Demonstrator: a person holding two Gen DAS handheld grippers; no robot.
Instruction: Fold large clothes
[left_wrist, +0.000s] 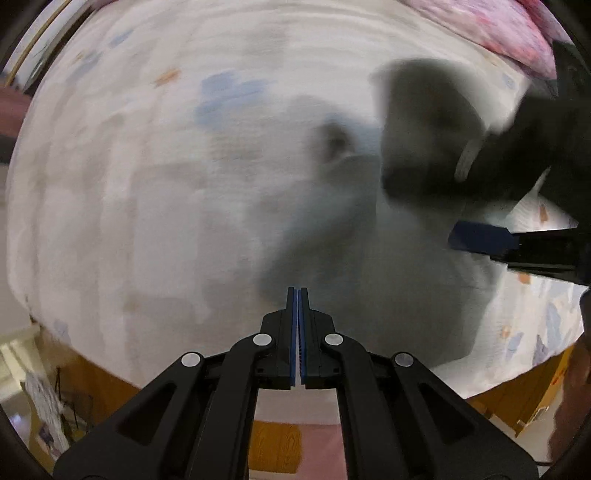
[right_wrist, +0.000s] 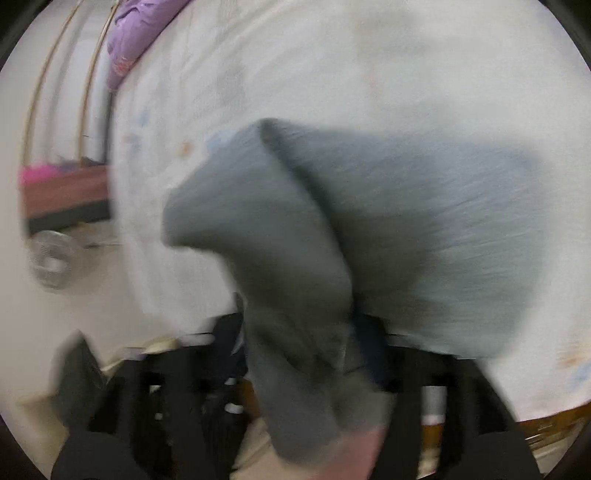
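Right wrist view: grey garment (right_wrist: 314, 258) bunched between spread right gripper (right_wrist: 303, 332) fingers over bed (right_wrist: 369, 55); left gripper (left_wrist: 297, 295) pressed together, empty; folding barely begun.

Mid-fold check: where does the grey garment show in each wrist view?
Left wrist: grey fabric garment, blurred, upper right, beside the right hand-held gripper.
Right wrist: the garment fills the centre, draping down to the bottom edge.
Shared landmark: white printed bedsheet.

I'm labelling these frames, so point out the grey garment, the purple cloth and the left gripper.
grey fabric garment (right_wrist: 424, 221), right wrist view, broad upper panel.
purple crumpled cloth (right_wrist: 136, 40), right wrist view, middle.
left gripper (left_wrist: 297, 291), left wrist view, closed fingertips.
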